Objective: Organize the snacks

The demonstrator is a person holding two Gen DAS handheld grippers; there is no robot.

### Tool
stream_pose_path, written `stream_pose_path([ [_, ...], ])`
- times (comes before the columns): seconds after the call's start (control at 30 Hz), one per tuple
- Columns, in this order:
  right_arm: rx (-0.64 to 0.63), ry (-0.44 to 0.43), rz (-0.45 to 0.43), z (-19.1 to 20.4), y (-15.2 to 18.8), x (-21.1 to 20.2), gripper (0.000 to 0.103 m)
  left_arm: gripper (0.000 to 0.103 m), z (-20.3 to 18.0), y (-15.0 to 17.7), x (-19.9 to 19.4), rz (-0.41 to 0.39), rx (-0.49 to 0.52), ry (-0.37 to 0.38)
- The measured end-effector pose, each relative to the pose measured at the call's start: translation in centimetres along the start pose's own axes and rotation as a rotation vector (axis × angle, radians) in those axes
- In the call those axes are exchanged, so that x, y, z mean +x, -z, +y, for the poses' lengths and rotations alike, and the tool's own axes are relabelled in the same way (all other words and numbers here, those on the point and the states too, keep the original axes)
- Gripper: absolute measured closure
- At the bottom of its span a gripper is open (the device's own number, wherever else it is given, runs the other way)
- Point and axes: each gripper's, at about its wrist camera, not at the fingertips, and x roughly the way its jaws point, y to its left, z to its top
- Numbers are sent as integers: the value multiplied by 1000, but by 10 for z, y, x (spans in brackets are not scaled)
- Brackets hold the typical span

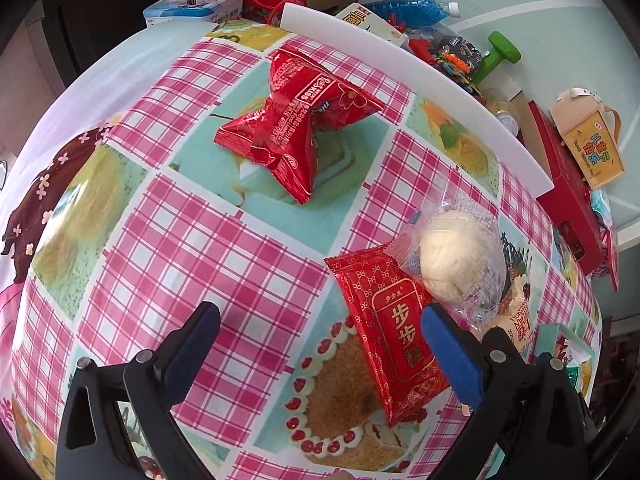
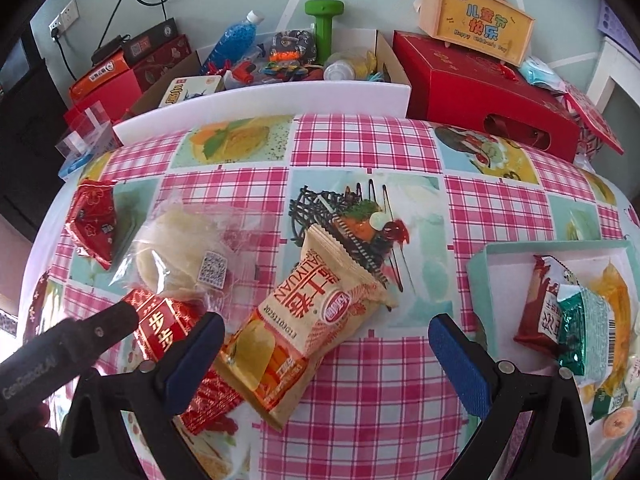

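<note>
1. Presently, the beige crinkled crisp packet (image 2: 316, 320) lies loose on the plaid-clothed surface (image 2: 400, 400), between the spread, empty fingers of the right gripper (image 2: 326, 344); likely the next pick.
2. Left gripper (image 1: 320, 344): fingers released, straddling the flat red foil packet (image 1: 388, 336).
3. Clear-wrapped pale bun (image 1: 460, 260) touches that packet.
4. Only the right view shows the pale green tray (image 2: 492, 256), already holding snacks.
5. Only the left shows the whole twisted red bag (image 1: 296, 120).

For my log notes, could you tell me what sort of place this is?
Probably a home table: a pink plaid food-print tablecloth, a cardboard box of toys and bottles behind it, and a white wall socket.
</note>
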Motion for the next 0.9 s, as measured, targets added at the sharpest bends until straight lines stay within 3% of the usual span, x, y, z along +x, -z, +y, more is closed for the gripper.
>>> stream_pose_path([
  [0.37, -32, 19, 29, -3, 9, 16, 0, 3, -10, 1, 3, -10, 18, -1],
  [0.6, -55, 59, 41, -14, 17, 17, 0, 3, -40, 3, 15, -23, 90, -44],
  [0.77, -60, 41, 42, -19, 20, 19, 0, 3, -66, 7, 25, -37, 157, -75],
  [0.9, -76, 35, 37, -19, 19, 22, 0, 3, -84, 13, 35, -47, 216, -147],
])
